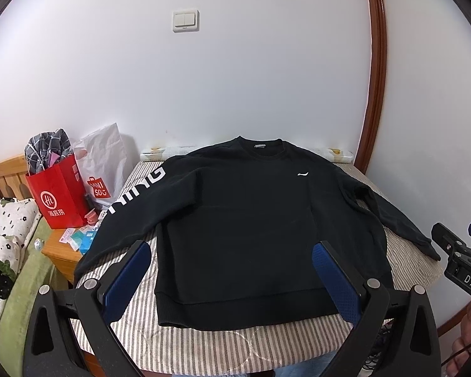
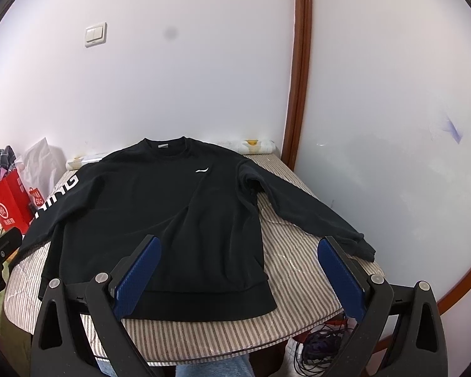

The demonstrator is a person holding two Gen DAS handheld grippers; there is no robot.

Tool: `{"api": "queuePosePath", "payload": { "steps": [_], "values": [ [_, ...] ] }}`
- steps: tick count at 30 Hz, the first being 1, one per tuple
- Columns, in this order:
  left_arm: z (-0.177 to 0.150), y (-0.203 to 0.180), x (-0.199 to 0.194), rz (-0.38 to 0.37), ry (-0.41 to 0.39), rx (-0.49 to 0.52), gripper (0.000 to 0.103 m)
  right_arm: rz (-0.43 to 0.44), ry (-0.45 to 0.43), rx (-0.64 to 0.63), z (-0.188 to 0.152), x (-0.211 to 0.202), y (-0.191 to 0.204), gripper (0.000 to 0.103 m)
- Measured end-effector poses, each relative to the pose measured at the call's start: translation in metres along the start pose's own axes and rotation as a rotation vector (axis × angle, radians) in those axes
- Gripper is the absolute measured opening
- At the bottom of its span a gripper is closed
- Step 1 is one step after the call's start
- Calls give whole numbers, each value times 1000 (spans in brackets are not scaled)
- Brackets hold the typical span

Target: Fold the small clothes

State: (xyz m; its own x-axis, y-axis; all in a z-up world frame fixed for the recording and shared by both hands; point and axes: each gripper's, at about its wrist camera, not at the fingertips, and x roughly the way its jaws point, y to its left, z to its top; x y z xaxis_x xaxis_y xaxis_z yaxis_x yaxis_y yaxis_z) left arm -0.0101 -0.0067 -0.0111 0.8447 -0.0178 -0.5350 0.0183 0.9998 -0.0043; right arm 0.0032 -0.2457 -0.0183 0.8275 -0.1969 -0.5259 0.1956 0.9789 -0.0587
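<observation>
Left wrist view
Sweatshirt: black long-sleeved crew-neck sweatshirt point(image 1: 245, 229) lies flat, front up, on the striped padded table cover point(image 1: 185, 339), sleeves spread.
Left gripper point(image 1: 232, 279): blue-padded fingers wide apart, nothing between them, above the hem.
Beside table: red paper shopping bag point(image 1: 59, 198).

Right wrist view
Sweatshirt point(image 2: 154, 216): flat, right sleeve reaching the table edge.
Right gripper point(image 2: 238, 279): fingers spread wide, empty, over the hem's right corner.

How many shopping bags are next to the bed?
2. A red paper bag stuffed with checked cloth stands left of the striped bed; a white plastic bag leans behind it against the wall. More may be hidden.
</observation>
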Motion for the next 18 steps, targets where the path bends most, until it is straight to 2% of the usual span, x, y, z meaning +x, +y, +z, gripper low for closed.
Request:
{"api": "queuePosePath", "payload": {
  "steps": [12, 18],
  "values": [
    [9, 14, 4, -3, 11, -36, 103, 11, 14, -24, -4, 7, 8, 99],
    [14, 27, 18, -12, 24, -55, 103, 14, 12, -24, 2, 14, 13, 99]
  ]
}}
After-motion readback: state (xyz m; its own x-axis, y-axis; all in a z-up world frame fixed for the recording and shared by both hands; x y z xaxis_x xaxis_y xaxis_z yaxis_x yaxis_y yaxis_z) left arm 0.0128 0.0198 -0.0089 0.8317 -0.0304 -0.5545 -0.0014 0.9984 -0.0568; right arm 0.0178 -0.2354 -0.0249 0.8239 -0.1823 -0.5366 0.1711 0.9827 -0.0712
